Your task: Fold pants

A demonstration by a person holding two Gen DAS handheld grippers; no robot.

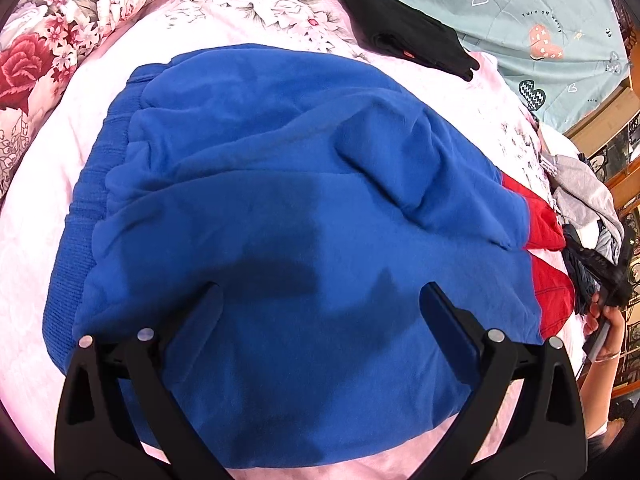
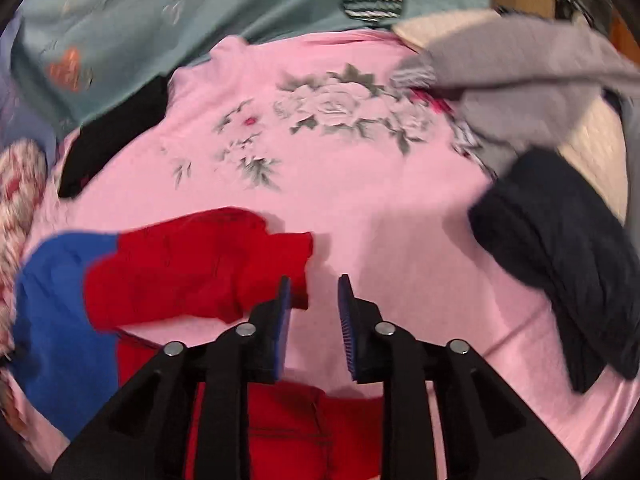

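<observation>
A floral pillow (image 1: 44, 40) is seen at the far left of the bed, on the pink sheet (image 1: 36, 216); the pants (image 1: 280, 184), blue with red leg ends, are spread across the sheet, waistband to the left and red cuffs (image 2: 192, 268) to the right; the left gripper (image 1: 320, 300) is held spread wide above the blue cloth, nothing between its fingers; a folded black garment (image 1: 404, 28) is laid beyond the pants, beside a green blanket (image 1: 540, 12); the right gripper (image 2: 314, 300) is parted narrowly over the red cuffs, gripping nothing; a grey garment (image 2: 512, 76) and a dark knit (image 2: 560, 256) are piled at the right.
</observation>
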